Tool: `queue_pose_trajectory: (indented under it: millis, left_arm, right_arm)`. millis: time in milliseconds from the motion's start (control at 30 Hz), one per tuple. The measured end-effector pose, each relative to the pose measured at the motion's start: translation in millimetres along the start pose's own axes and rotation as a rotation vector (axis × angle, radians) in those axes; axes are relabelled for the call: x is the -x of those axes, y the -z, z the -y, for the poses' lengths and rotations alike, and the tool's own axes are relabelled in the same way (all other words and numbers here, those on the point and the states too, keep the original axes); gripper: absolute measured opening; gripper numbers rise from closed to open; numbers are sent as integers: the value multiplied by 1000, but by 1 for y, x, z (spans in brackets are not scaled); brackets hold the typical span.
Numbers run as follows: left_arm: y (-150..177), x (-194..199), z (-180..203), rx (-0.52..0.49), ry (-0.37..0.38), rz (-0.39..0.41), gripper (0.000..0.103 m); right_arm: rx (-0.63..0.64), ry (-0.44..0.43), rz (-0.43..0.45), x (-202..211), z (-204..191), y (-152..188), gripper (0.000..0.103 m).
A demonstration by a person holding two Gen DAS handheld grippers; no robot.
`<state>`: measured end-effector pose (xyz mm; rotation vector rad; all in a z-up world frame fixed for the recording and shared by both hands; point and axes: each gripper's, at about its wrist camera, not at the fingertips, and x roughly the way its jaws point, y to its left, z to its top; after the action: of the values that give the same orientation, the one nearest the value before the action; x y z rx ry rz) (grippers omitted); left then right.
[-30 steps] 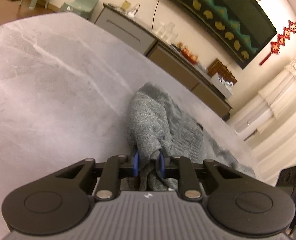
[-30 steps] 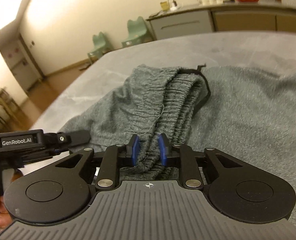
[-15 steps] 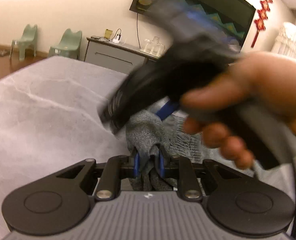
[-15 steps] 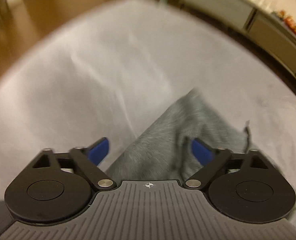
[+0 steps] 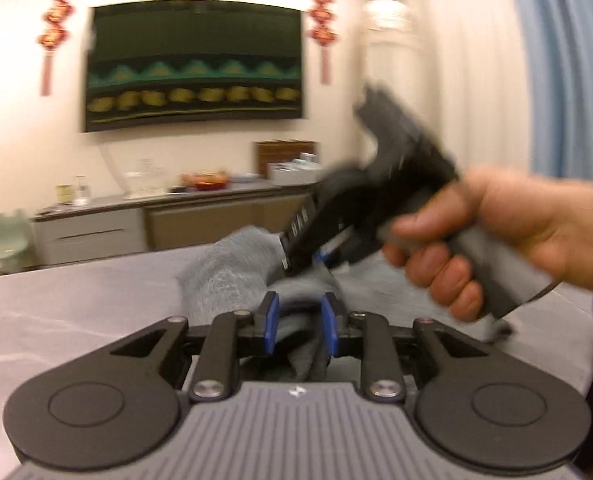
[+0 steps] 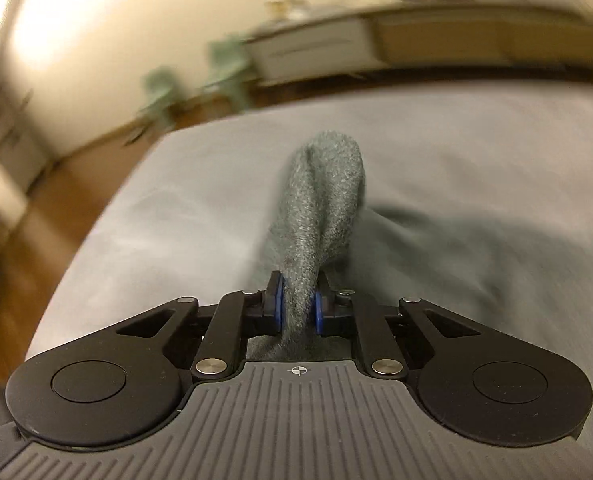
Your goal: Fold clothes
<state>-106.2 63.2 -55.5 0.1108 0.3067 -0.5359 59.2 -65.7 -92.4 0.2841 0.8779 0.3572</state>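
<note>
A grey knitted garment (image 5: 232, 276) lies bunched on the grey marble table (image 5: 76, 300). My left gripper (image 5: 301, 322) is shut on a fold of it. My right gripper (image 6: 298, 300) is shut on another grey fold (image 6: 320, 200) that rises in front of it; the rest of the garment (image 6: 436, 248) spreads to the right. In the left wrist view the right gripper (image 5: 328, 256), held in a hand (image 5: 496, 232), sits just beyond my left fingertips, over the cloth. Both views are blurred.
A sideboard (image 5: 156, 220) with glasses and fruit stands beyond the table under a dark wall screen (image 5: 194, 68). Green chairs (image 6: 224, 68) and wood floor (image 6: 76, 176) lie past the table's far left edge. A curtain (image 5: 568, 68) hangs at right.
My right gripper opened, moved over beside the left gripper and shut on a new fold of the garment. My left gripper stayed shut on the cloth and tilted up toward the wall.
</note>
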Motion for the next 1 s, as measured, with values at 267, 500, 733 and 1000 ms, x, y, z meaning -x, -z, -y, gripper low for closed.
queue_pose_trajectory:
  millis: [267,500,733,1000]
  left_arm:
    - [-5,-24,-66,282,97,-30,27]
    - [-51,-121,-109,260,55,-253,32]
    - [-46,-207,-98,105,-86,-421,32]
    - [-55,-160,-86,55,-71,-419,32]
  right_arm:
    - [-97,17,19,5,56,33,35]
    - [39,73,141,49,23,70,46]
    - [152,-6,95,25,-28,101,44]
    - [110,-97,143,46,-29,96,45]
